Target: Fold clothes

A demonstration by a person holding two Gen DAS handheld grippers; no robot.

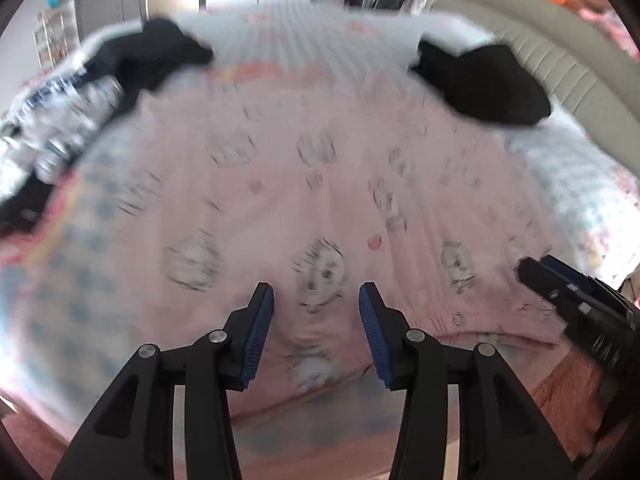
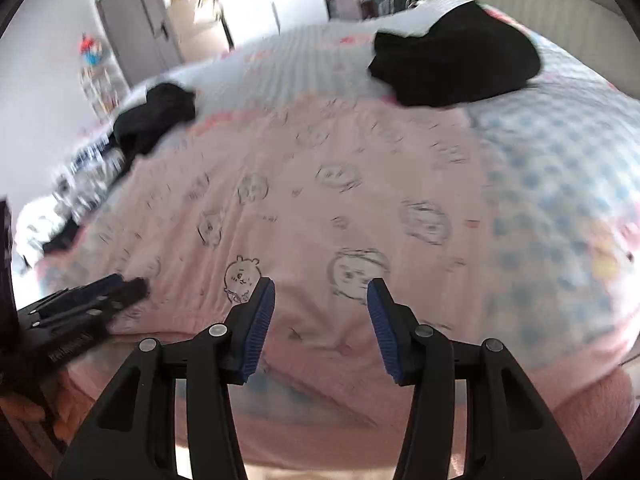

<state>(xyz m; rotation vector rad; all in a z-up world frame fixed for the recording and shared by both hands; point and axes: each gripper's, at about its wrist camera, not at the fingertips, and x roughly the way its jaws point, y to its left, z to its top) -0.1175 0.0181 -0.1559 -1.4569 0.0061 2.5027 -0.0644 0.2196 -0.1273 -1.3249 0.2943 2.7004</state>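
Two black garments lie on the bed with the blue-checked cover (image 1: pixel 100 280): a folded black bundle (image 1: pixel 484 84) at the far right near the grey padded headboard (image 1: pixel 568 64), and a crumpled black garment (image 1: pixel 148 56) at the far left. One pink fabric with printed cartoon faces (image 1: pixel 320 184) is spread flat across the middle, its long axis apparently running from the near edge toward the far side, though blur makes its outline uncertain. Left tool (image 1: pixel 316 292) hangs over the pink fabric's near edge, jaws spread, pinching nothing. Right tool (image 2: pixel 320 288) likewise stands spread and empty. Only the right wrist view shows the grey door (image 2: pixel 136 20) clearly; only the left shows the headboard's ribbing.
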